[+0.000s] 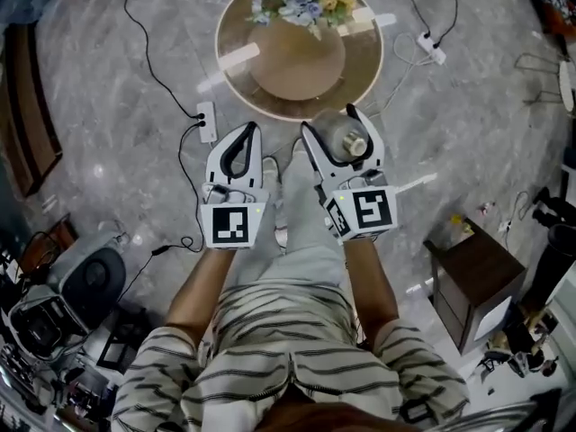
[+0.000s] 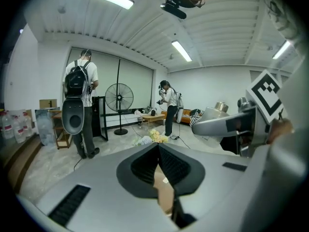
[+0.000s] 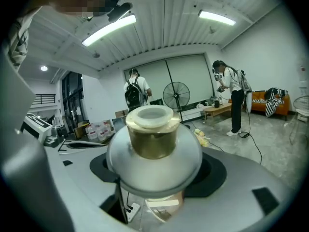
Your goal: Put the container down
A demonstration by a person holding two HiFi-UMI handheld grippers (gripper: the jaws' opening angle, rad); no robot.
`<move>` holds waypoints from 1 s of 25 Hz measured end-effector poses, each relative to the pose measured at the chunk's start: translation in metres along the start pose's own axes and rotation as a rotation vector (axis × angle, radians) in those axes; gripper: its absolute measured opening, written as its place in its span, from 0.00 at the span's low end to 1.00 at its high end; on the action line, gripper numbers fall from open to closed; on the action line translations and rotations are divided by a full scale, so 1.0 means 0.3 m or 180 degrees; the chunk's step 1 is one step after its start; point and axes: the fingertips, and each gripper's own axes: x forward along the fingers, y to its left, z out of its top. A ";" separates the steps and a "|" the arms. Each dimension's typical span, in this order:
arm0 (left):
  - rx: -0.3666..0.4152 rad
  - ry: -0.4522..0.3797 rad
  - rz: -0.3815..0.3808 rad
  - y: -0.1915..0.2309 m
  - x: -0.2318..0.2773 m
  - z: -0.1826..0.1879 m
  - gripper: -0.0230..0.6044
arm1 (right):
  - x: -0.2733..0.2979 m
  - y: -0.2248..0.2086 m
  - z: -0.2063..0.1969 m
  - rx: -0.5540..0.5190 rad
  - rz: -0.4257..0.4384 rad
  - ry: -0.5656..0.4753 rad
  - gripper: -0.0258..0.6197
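Silver container [image 1: 345,138] with gold cap clamped between the right tool [image 1: 329,120] jaws, held in the air over the near edge of the round worktop [image 1: 364,61]. Left tool [image 1: 251,129] just beside, jaws together, empty.

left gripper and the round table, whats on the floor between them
Only bare floor, in the head view, between left gripper and round table; a power strip lies just aside.

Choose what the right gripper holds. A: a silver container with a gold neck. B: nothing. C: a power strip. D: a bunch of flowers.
A: the right gripper has its jaws clamped on the round body of the silver container, whose gold neck and white cap stand up between them.
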 end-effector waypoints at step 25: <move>-0.0258 0.0389 0.0293 0.061 0.236 -0.552 0.04 | 0.415 -0.235 -0.706 -0.0045 0.0041 0.0419 0.58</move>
